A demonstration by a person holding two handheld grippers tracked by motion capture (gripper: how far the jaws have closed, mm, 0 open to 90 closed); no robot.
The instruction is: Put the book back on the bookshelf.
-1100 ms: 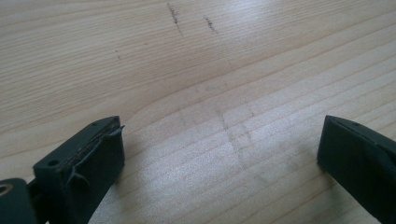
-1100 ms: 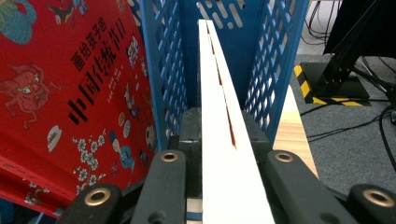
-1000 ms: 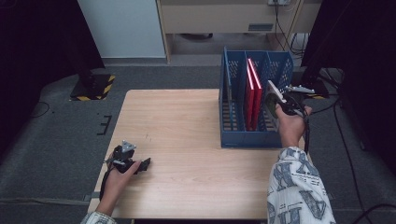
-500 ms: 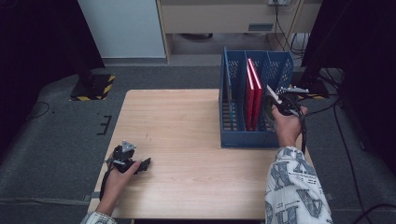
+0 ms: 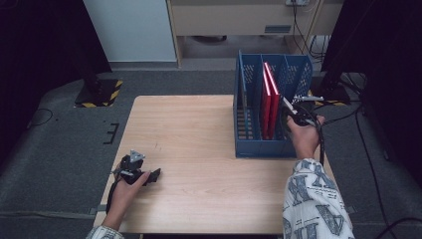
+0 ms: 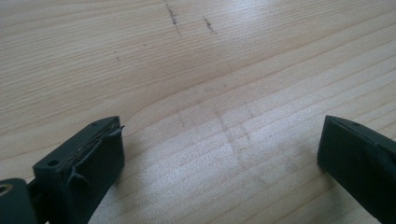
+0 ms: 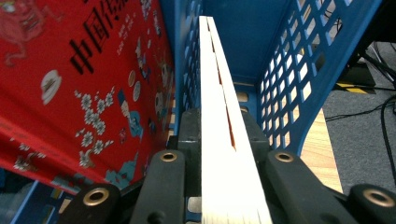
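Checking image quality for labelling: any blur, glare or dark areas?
High view: dark, detail-less corners, table evenly lit. Left gripper view: sharp wood grain, soft shadows under the jaws. Right gripper view: white book edge overexposed and soft up close, red book slightly blurred.

Three books point(image 5: 269, 102), one blue rack point(image 5: 249, 119).

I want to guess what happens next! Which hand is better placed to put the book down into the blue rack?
Probably the right. The right gripper is shut on a thin book already above the blue rack, beside the red books. The left gripper rests open on the table, far away.
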